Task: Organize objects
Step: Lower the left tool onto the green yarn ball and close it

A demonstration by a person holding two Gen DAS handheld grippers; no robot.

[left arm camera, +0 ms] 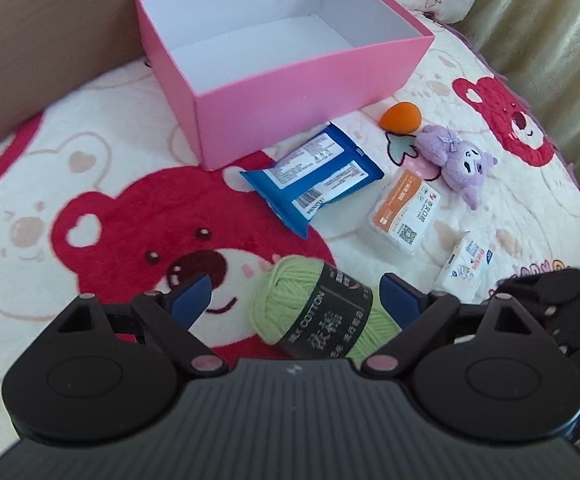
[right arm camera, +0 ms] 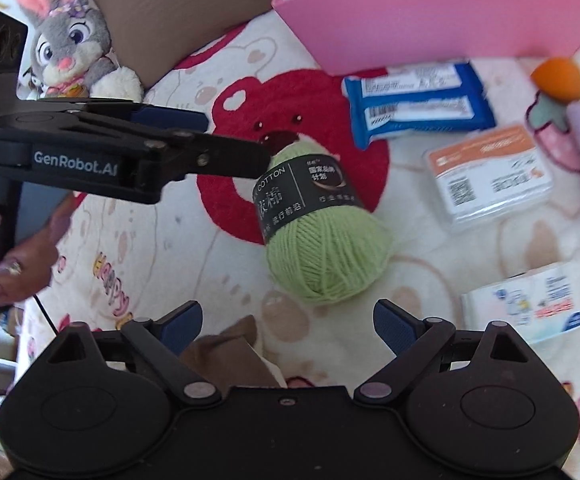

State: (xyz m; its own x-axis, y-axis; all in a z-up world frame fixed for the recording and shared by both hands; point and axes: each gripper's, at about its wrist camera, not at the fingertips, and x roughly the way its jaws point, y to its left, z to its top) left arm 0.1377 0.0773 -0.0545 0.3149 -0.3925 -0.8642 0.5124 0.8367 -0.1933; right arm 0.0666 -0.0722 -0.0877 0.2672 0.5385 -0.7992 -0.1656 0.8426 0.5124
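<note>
A: How does the left hand-held gripper stand?
B: Jaws spread wide, gripping nothing. The green yarn ball lies between its blue pads, though I can't tell if one pad touches it.

A: And the right hand-held gripper?
B: Also spread wide and empty, with the yarn just ahead of its fingertips.

A: What lies beyond the yarn?
B: A blue wipes packet just in front of the pink box, which is open and white inside. Beside the packet are a clear box with an orange label, a white tissue pack, a purple plush toy and an orange sponge. Everything rests on a bear-patterned blanket.
</note>
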